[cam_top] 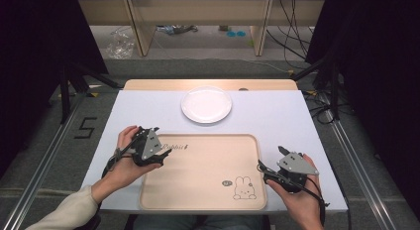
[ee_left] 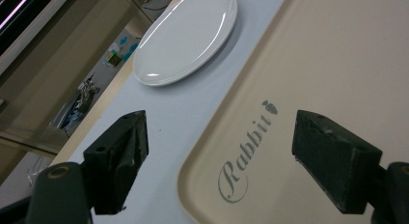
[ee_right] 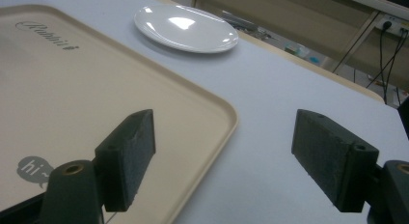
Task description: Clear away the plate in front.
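White tabletop is carrying a beige rabbit tray (cam_top: 200, 190) with a white plate (cam_top: 206, 105) beyond it, and I am holding my left gripper (cam_top: 157, 151) and right gripper (cam_top: 270, 168), jaws apart and empty, astride the tray's side rims, judging level, matched bites best.

Tray (ee_left: 337, 64) cut off by right and bottom edges in left gripper view; by left and bottom edges in right gripper view. Plate (ee_left: 185, 38) clipped at top edge in left gripper view. Left gripper (cam_top: 161, 153) jaw tips too small to separate in high view. Clutter under far shelving (cam_top: 173, 29) blurred, unidentifiable. Small dark mark at counter (cam_top: 148, 103) far edge unreadable.
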`<state>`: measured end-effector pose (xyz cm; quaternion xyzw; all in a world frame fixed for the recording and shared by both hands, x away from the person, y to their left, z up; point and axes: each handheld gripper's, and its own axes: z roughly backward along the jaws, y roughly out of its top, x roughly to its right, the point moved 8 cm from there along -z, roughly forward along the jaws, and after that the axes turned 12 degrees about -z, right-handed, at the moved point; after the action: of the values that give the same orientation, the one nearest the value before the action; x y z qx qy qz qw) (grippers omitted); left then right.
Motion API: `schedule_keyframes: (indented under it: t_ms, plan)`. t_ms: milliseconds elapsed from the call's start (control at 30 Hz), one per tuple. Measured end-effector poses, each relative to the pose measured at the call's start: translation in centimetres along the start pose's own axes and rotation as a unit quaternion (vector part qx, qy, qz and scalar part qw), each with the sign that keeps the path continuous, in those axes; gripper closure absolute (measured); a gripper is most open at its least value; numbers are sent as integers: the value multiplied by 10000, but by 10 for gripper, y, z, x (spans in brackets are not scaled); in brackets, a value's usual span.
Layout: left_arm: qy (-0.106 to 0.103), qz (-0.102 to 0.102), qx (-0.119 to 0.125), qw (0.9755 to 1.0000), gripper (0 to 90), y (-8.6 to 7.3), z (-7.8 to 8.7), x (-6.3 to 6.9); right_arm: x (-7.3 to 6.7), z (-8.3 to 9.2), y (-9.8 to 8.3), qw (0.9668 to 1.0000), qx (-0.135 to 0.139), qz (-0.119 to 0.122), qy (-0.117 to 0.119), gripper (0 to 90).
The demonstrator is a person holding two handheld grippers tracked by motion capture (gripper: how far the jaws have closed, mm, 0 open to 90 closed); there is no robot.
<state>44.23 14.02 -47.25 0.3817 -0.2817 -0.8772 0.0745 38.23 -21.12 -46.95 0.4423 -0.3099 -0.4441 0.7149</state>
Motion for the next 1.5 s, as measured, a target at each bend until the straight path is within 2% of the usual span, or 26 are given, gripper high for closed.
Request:
schedule_keyframes:
  t_ms: [133,233,267,333,500,633,667,700,867,933,1100,1133,1367,1500]
  plan:
    - [-32,-189,-21,9998,221,11,-10,1,0,0,1,10000,25,13,-10,245]
    - [50,-450,-46,9990,230,21,-20,-1,0,0,1,10000,52,1,-22,245]
    - [15,-523,-86,9986,236,23,-22,-2,0,0,1,10000,47,-20,-13,245]
    - [-21,-525,-73,9986,240,26,-25,-1,-1,0,0,10000,8,-17,6,245]
    - [20,-777,-147,9969,259,38,-40,-6,-2,0,-1,10000,-32,-74,40,246]
    - [-2,-773,-153,9969,270,43,-47,-9,-1,-1,0,10000,4,-25,25,247]
    - [22,-801,-160,9967,270,45,-50,-10,-1,-1,0,10000,4,-25,25,247]
    - [18,-929,-238,9954,276,48,-55,-13,-1,-1,0,10000,-17,-14,27,247]
    - [-25,-976,-260,9949,284,54,-69,-14,-1,-1,0,10000,5,-37,34,248]
    - [-28,-1088,-311,9936,288,59,-80,-16,-2,-1,0,10000,-2,-40,42,249]
    - [-118,-1092,-334,9934,298,65,-96,-17,-2,-2,0,10000,22,-44,37,249]
    - [-160,-1169,-419,9921,302,67,-104,-18,-2,-2,0,10000,16,-50,43,250]
    - [-287,-1272,-560,9899,319,68,-126,-19,-2,-2,0,10000,17,-62,64,252]
    - [-320,-1363,-720,9875,327,66,-142,-24,-2,-2,0,10000,5,-59,71,251]
